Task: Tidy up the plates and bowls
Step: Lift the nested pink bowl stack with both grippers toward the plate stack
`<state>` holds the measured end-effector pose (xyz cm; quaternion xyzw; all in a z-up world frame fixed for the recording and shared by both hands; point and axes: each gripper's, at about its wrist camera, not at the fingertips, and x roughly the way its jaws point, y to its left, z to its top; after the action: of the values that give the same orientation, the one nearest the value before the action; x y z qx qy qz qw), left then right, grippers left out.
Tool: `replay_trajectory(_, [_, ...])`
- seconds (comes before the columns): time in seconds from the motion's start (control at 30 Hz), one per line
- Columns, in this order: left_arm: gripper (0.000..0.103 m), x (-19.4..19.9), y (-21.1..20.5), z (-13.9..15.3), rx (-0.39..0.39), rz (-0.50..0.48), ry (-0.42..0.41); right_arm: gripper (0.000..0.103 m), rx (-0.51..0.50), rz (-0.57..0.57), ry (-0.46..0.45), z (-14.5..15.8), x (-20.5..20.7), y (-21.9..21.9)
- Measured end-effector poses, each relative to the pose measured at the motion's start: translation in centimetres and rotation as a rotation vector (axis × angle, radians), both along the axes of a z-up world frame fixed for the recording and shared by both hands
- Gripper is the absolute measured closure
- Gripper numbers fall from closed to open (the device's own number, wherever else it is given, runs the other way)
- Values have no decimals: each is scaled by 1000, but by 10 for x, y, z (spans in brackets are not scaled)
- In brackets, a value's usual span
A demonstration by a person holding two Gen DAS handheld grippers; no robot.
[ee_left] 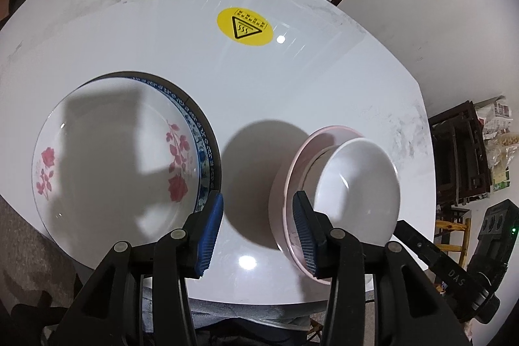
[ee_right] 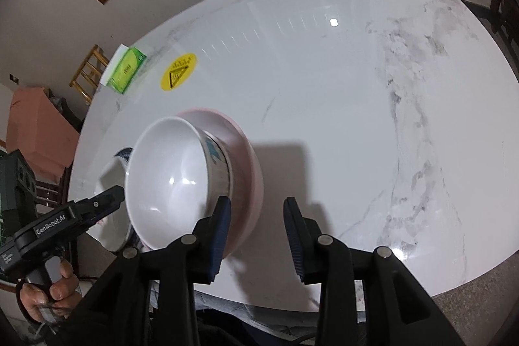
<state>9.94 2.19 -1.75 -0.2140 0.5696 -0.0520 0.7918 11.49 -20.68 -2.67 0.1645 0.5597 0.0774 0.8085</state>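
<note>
Plates and bowls sit in two stacks near the front edge of the white marble surface [ee_left: 292,80]: a rose-patterned plate [ee_left: 113,151] lies on a blue-rimmed plate [ee_left: 202,148], and just beside them a white bowl [ee_right: 168,180] is nested in a pink bowl [ee_right: 243,164]. The left claw [ee_left: 258,232] is partly open over bare surface between the stacks, holding nothing. The right claw [ee_right: 258,232] is also partly open and empty, its left finger [ee_right: 220,229] at the pink bowl's side.
</note>
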Motion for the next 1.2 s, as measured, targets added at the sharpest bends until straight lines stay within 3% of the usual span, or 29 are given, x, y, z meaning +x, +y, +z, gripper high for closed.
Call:
replay_trajectory(0.43, [64,4,-9,-19,13,-15,45,69,-113,18,18,-14,5,20])
replay_trajectory(0.87, [71,14,-23,-32,11,-42,56,69,-131,0,38,-23,16,17])
replay_trajectory(1.2, [68,16,-34,-33,12,-56,21,69,-129,-34,21,-25,19,6])
